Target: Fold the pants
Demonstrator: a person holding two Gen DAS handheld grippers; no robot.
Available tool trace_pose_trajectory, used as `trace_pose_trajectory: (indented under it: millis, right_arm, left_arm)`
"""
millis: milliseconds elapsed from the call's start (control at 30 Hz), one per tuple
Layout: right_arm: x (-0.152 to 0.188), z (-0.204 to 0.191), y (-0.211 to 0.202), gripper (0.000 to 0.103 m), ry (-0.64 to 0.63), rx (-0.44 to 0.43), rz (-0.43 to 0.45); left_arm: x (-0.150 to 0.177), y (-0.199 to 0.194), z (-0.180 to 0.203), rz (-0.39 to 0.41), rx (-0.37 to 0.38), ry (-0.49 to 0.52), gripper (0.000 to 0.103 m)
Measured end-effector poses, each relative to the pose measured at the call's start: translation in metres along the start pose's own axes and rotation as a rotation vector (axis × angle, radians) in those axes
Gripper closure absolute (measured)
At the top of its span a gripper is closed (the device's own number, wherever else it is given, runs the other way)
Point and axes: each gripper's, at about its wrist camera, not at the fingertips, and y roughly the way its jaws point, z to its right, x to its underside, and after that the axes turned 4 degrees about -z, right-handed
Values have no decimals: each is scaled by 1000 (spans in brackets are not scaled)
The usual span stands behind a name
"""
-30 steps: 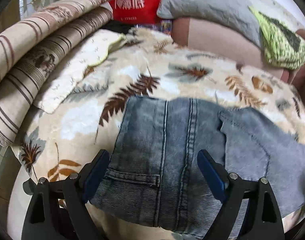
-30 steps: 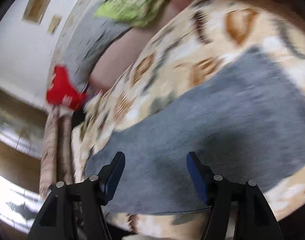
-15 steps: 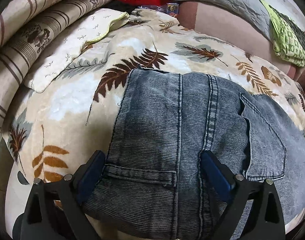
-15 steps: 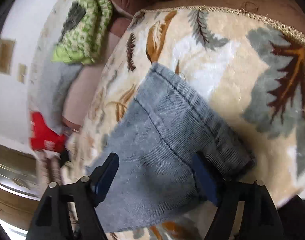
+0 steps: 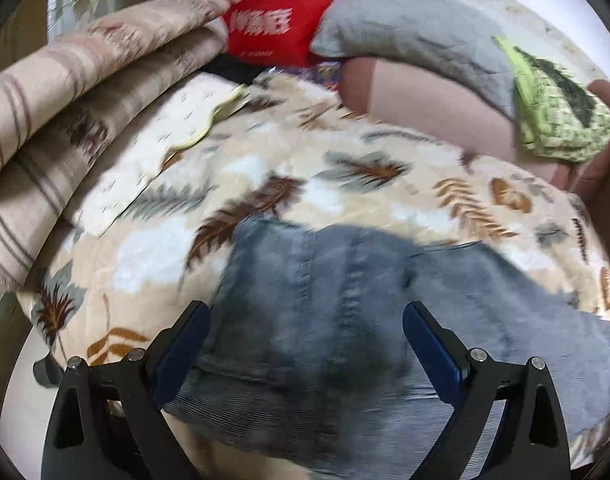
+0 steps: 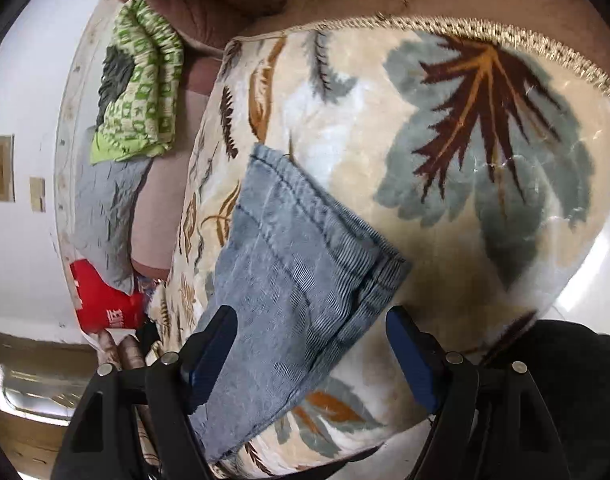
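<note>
Leaf-print blanket (image 5: 345, 184) under flat, faded-blue jeans (image 5: 325, 320)

The left gripper (image 5: 307, 344) has two black plastic arms shaped like long triangles with holes cut in them. Each finger has a flat dark blue pad (image 5: 435, 354) on its inner side. Small round silver screws (image 5: 477, 354) sit on top of the arms. The right gripper (image 6: 309, 354) looks the same: black arms, blue pads (image 6: 411, 354) and silver screws (image 6: 453, 358).
</note>
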Motion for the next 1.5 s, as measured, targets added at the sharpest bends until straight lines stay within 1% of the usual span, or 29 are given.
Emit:
trace_pose_trajectory:
  millis: [33, 167, 200, 267, 333, 367, 467, 500, 567, 633, 667, 700, 733, 767, 800, 833, 900, 933, 967, 1000, 1033, 1067, 1133, 1233, 1333, 1367, 1400, 1433, 1500]
  right_arm:
    - [-2, 2, 3, 24, 10, 10, 1]
    - [-12, 14, -2, 24, 71, -20, 27]
    - [-14, 16, 0, 24, 88, -27, 32]
    - [-14, 21, -1, 24, 97, -33, 43]
    - [-15, 21, -1, 24, 101, -35, 55]
    - [-15, 20, -1, 26, 95, -31, 58]
    - [-15, 20, -5, 43, 88, 8, 64]
    - [-16, 19, -5, 48, 78, 20, 61]
    - [-17, 20, -7, 51, 67, 25, 56]
    - [-18, 20, -8, 51, 64, 20, 50]
    - [-18, 19, -8, 50, 55, 27, 43]
    - [-17, 20, -8, 50, 55, 28, 45]
    - [-18, 20, -8, 50, 68, 22, 43]
    - [-19, 21, -8, 49, 78, 16, 42]
    - [-19, 23, -9, 49, 87, 11, 40]
    - [-18, 26, -10, 49, 90, 8, 39]
    - [-20, 26, -8, 49, 87, 17, 34]
    - [-20, 27, -7, 49, 85, 19, 34]
    - [-21, 27, -6, 49, 84, 21, 34]
    - [-22, 25, -6, 51, 77, 27, 34]
    - [-22, 23, -6, 54, 62, 42, 37]
    - [-22, 18, -6, 71, 39, 73, 44]
    - [-22, 9, -8, 74, -11, 108, 50]
    - [-20, -25, -16, 75, -135, 181, 93]
    - [-8, -82, -22, 77, -318, 254, 156]
    - [-2, -101, -22, 79, -374, 265, 169]
    - [10, -129, -21, 83, -463, 276, 187]
    - [21, -148, -19, 84, -527, 284, 198]
    - [60, -193, -8, 84, -702, 287, 217]
  left_arm:
    - [-2, -4, 9, 2, 24, 8, 5]
    - [-6, -16, 53, -16, 110, 44, 5]
    - [-6, -17, 71, -30, 144, 65, 5]
    - [-1, -20, 104, -43, 178, 104, 5]
    - [6, -19, 157, -66, 230, 174, 5]
    - [10, -17, 177, -82, 237, 209, 5]
    - [28, -5, 249, -135, 254, 329, 5]
    - [35, -2, 269, -141, 245, 370, 5]
    - [49, 8, 300, -131, 180, 458, 5]
    - [71, 37, 325, -223, 69, 591, 5]
    - [83, 50, 332, -241, 31, 642, 5]
    - [85, 49, 332, -197, 37, 646, 5]
    - [84, 43, 331, -177, 43, 640, 5]
    - [81, 40, 330, -190, 50, 632, 5]
    - [76, 33, 327, -195, 78, 613, 5]
    - [72, 23, 323, -171, 110, 599, 5]
    - [70, 8, 314, -119, 137, 582, 5]
    - [72, 9, 310, -122, 131, 571, 5]
    - [76, 15, 310, -149, 125, 576, 5]
    - [87, 34, 314, -224, 89, 618, 5]
    - [94, 45, 316, -247, 71, 644, 4]
    - [97, 45, 315, -202, 76, 640, 1]
    - [98, 39, 318, -176, 52, 658, 1]
    - [101, 39, 321, -167, 37, 695, 1]
    - [96, 44, 315, -206, 67, 662, 1]
    - [95, 45, 313, -220, 86, 649, 1]
    - [89, 46, 307, -246, 129, 618, 2]
    - [82, 46, 299, -273, 179, 576, 3]
    - [74, 41, 281, -290, 233, 489, 11]
